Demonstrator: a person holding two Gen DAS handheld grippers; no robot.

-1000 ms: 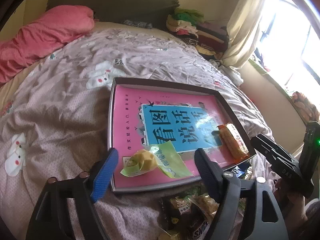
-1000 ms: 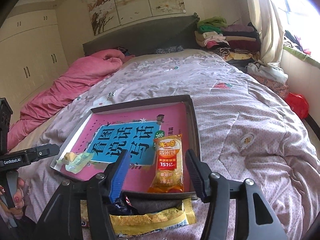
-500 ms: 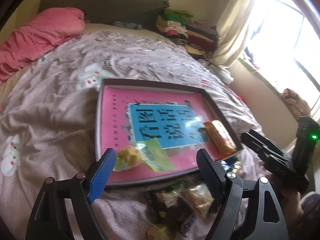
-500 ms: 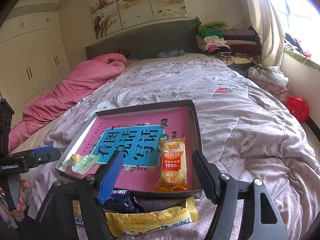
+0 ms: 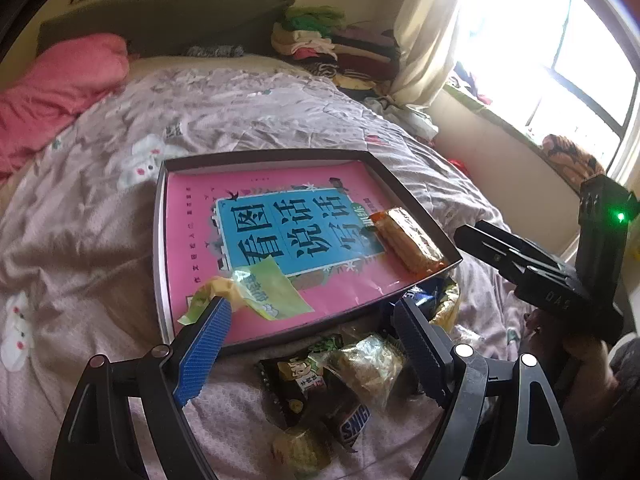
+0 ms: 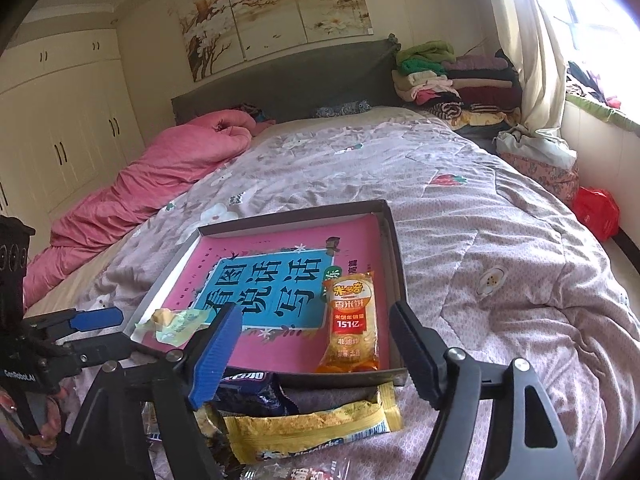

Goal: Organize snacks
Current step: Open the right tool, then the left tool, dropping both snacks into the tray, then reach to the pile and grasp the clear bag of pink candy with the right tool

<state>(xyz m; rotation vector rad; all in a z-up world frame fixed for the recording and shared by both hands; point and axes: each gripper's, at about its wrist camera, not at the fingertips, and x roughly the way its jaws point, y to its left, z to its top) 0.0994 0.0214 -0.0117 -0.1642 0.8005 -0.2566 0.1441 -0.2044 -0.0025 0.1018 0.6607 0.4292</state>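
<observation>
A shallow dark tray (image 5: 159,240) lined with a pink and blue book lies on the bed. In it are a green-yellow wrapped snack (image 5: 256,292) at the near left and an orange rice-cracker pack (image 5: 408,240) at the right wall. My left gripper (image 5: 312,312) hangs open over the tray's near edge, nothing between its fingers. Loose snacks (image 5: 332,376) are heaped below it. In the right wrist view, my right gripper (image 6: 316,316) has its jaws opening. The orange pack (image 6: 352,320) lies flat in the tray (image 6: 394,248) beyond them, untouched. A yellow packet (image 6: 312,432) and a dark blue packet (image 6: 248,394) lie under this gripper.
A pink duvet (image 6: 160,184) is bunched along the bed's left side. Folded clothes (image 6: 448,80) are stacked at the headboard's right end. A curtain and bright window (image 5: 540,48) stand at the right. A person's hand (image 5: 576,348) holds the right gripper's handle.
My left gripper has drawn back from the tray and rolled a little, so more of the snack heap shows. The right gripper's jaws have spread wider, away from the orange pack.
</observation>
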